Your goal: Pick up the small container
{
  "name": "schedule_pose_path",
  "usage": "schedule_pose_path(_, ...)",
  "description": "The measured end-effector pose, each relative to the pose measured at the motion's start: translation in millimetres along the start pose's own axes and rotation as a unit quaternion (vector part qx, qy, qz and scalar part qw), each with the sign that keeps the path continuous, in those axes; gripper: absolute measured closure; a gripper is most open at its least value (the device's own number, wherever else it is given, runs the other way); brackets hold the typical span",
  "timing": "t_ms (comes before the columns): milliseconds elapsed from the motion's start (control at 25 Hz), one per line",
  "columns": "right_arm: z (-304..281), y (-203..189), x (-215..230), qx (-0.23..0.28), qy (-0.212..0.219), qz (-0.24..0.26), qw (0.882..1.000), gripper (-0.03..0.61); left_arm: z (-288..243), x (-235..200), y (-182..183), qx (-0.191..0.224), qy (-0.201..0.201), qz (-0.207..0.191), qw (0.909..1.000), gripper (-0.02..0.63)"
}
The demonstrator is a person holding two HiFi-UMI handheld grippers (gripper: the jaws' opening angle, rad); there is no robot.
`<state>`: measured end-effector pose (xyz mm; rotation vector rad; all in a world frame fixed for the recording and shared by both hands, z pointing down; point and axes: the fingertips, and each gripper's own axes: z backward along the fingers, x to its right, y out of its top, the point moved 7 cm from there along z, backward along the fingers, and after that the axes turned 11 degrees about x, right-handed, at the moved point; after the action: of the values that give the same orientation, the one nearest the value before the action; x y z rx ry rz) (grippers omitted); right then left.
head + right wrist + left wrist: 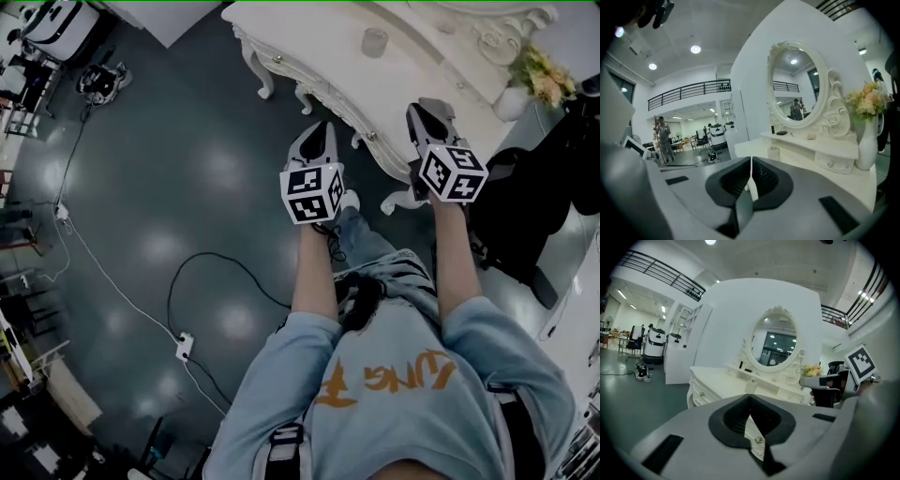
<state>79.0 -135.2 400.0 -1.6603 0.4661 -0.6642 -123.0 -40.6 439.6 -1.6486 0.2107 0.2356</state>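
Observation:
The small container [374, 41], a pale translucent cylinder, stands upright on the top of the white dressing table [309, 42]. It also shows in the left gripper view as the container [751, 386] just beyond the jaw tips, and in the right gripper view as the container [774, 152] in front of the mirror shelf. My left gripper [322, 127] hovers over the floor just short of the table's front edge, shut with nothing in it. My right gripper [419, 111] is level with the table edge, also shut and empty. Both are well short of the container.
An oval mirror [773, 341] rises at the table's back. A vase of flowers [539, 75] stands at its right end. A black chair [525, 206] is at the right. Cables and a power strip [184, 347] lie on the dark floor at the left.

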Motion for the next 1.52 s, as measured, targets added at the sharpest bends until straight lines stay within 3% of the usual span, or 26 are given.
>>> schedule_pose_path(200, -49, -13, 42, -0.001, -0.029, -0.067, 0.997, 0.549, -60, -16, -3, -0.050, -0.009, -0.031, 0.9982, 0.592)
schedule_pose_path(520, -115, 32, 103, 0.028, -0.022, -0.071, 0.997, 0.549, -156, 8, 32, -0.046, -0.030, -0.059, 0.9967, 0.592)
schedule_pose_path(720, -119, 36, 132, 0.031, -0.025, -0.078, 0.996, 0.549, -182, 30, 31, -0.054, -0.041, -0.072, 0.9951, 0.592)
schedule_pose_path(920, -129, 35, 131, 0.029, -0.024, -0.081, 0.996, 0.549, -195, 17, 38, -0.066, -0.035, -0.079, 0.9941, 0.592)
schedule_pose_path(1000, -130, 36, 133, 0.026, -0.022, -0.069, 0.997, 0.549, -202, 11, 42, -0.064, -0.030, -0.079, 0.9943, 0.592)
schedule_pose_path(1200, -131, 43, 147, 0.007, -0.046, 0.037, 0.998, 0.548, -220, 24, 36, -0.065, -0.051, -0.090, 0.9925, 0.592)
schedule_pose_path(1520, -147, 22, 133, 0.002, -0.018, 0.038, 0.999, 0.548, -225, 17, 16, -0.093, -0.055, -0.078, 0.9911, 0.592)
